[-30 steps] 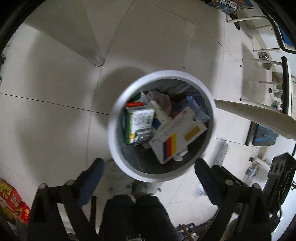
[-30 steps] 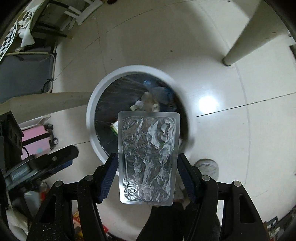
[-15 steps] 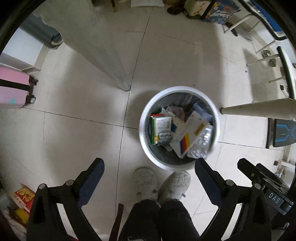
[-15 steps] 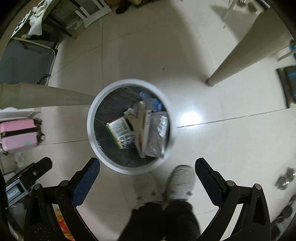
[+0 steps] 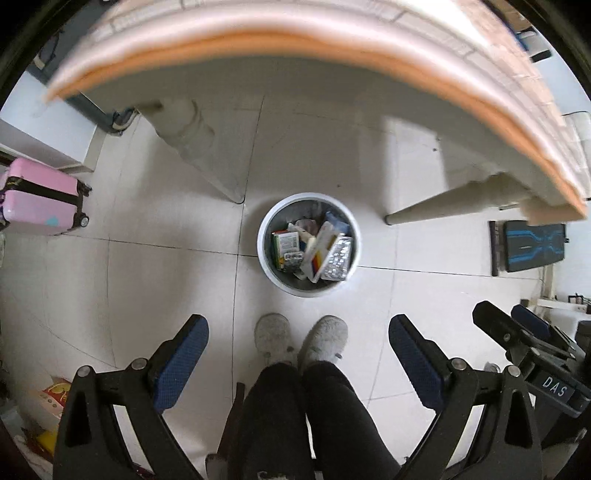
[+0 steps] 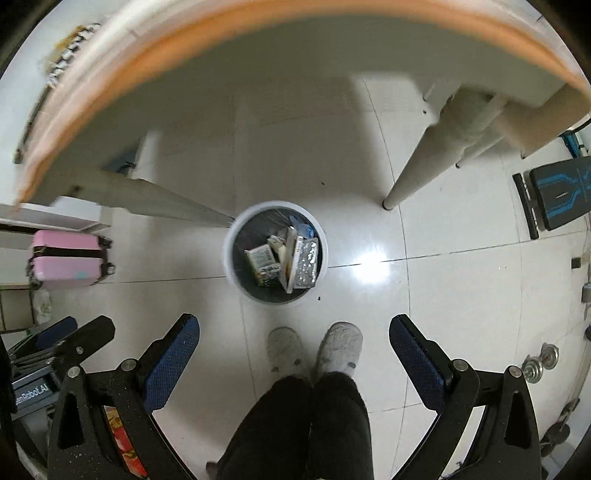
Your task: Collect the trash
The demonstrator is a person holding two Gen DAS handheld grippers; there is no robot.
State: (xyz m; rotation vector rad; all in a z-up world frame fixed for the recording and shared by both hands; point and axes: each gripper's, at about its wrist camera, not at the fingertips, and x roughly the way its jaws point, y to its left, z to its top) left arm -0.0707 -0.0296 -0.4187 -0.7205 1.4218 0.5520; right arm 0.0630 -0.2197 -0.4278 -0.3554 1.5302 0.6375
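Note:
A round white trash bin (image 5: 263,236) (image 6: 229,240) stands on the tiled floor far below both grippers. It holds several boxes and wrappers, with a silver foil blister pack (image 5: 337,258) (image 6: 307,267) lying on the right of the pile. My left gripper (image 5: 298,328) points straight down, open, nothing between its blue pads. My right gripper (image 6: 294,326) also points down, open wide and empty. The right gripper's body (image 5: 532,343) shows at the right edge of the left wrist view.
A wooden table edge (image 5: 258,40) (image 6: 295,22) arches across the top of both views, its legs (image 5: 443,208) (image 6: 417,170) flanking the bin. A person's slippers (image 5: 303,339) and dark trousers stand just before the bin. A pink suitcase (image 5: 40,203) sits left, a black-blue bench (image 5: 532,245) right.
The foil pack left the right gripper's opening jaws and now lies in the bin. Both grippers rose high above the bin, which shrank in view; the table edge came into view.

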